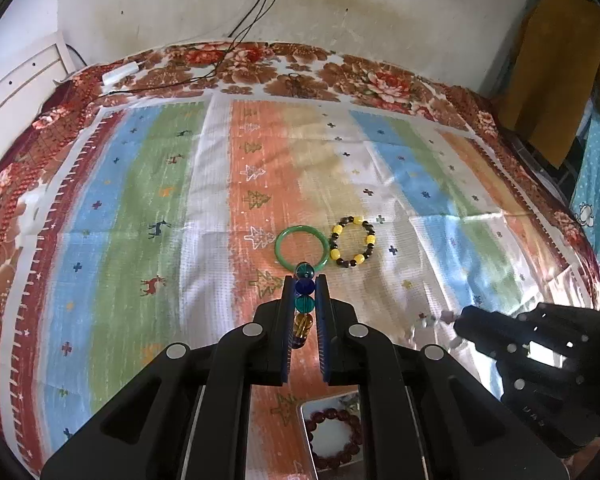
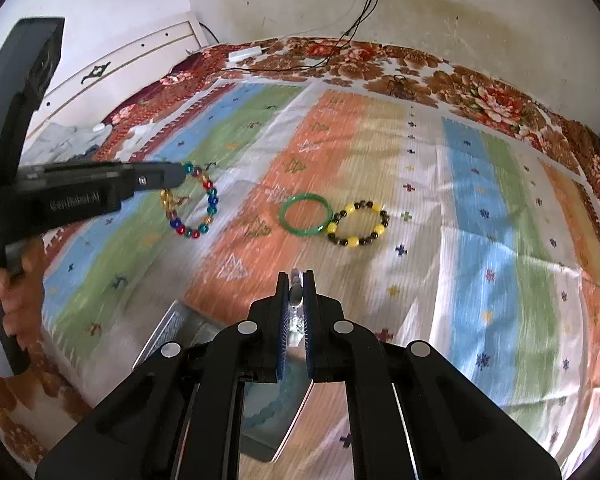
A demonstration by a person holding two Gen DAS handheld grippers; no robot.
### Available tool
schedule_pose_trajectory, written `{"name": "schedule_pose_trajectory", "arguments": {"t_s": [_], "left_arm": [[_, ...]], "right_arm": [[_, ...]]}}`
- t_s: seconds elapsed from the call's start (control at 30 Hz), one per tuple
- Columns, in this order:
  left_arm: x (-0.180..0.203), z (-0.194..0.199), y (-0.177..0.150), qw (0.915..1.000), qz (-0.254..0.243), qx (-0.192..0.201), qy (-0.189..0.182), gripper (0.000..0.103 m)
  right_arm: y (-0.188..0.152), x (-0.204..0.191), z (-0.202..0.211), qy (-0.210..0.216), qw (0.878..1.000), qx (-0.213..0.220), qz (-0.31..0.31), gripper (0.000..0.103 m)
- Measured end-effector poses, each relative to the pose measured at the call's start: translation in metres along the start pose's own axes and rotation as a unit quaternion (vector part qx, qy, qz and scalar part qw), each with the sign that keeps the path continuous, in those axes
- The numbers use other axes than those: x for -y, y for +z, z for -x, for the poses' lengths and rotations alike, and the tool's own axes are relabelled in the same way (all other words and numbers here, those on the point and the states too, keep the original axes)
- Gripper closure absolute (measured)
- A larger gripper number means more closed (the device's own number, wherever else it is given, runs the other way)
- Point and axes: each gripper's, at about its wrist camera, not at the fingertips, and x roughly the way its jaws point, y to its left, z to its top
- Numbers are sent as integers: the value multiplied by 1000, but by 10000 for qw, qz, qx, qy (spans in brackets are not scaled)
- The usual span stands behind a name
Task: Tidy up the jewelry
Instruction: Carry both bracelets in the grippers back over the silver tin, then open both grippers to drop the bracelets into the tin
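My left gripper (image 1: 304,280) is shut on a multicoloured glass bead bracelet (image 1: 304,302) and holds it above the striped cloth; from the right wrist view the bracelet (image 2: 192,204) hangs from the left gripper (image 2: 176,170). My right gripper (image 2: 296,276) is shut on a clear silvery beaded piece (image 2: 296,296); it shows in the left wrist view (image 1: 460,320) at lower right. A green bangle (image 1: 300,249) (image 2: 306,214) and a yellow-and-black bead bracelet (image 1: 353,246) (image 2: 358,224) lie side by side on the cloth ahead of both grippers.
A metal tin (image 1: 306,432) holding a dark red bead bracelet (image 1: 332,436) sits under the left gripper; the tin (image 2: 172,332) lies below the right gripper. Black cables (image 1: 220,68) and a white adapter (image 1: 120,74) lie at the bed's far edge. Wall behind.
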Motion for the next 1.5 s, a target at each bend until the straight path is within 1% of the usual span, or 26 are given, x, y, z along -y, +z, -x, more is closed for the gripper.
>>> {"name": "schedule_pose_trajectory", "arguments": {"t_s": [0.4,0.93,1.13,1.5], "left_arm": [[14,30,-19,9995,-99,210,-218,94],[37,51,-56,9983,-357,212,-409,94],[47,54,-71,9978,-547,184,-327,93],[52,59,-83,9977,-595,172,-290,93]], "right_arm": [[-18,-11,29,111,9997,218,3,95],[-38,-21,41,240,9995,177,46,95],[-46,-22,42,251,9996,142,26,95],[-55,-25,43,292,9995,95,4,95]]}}
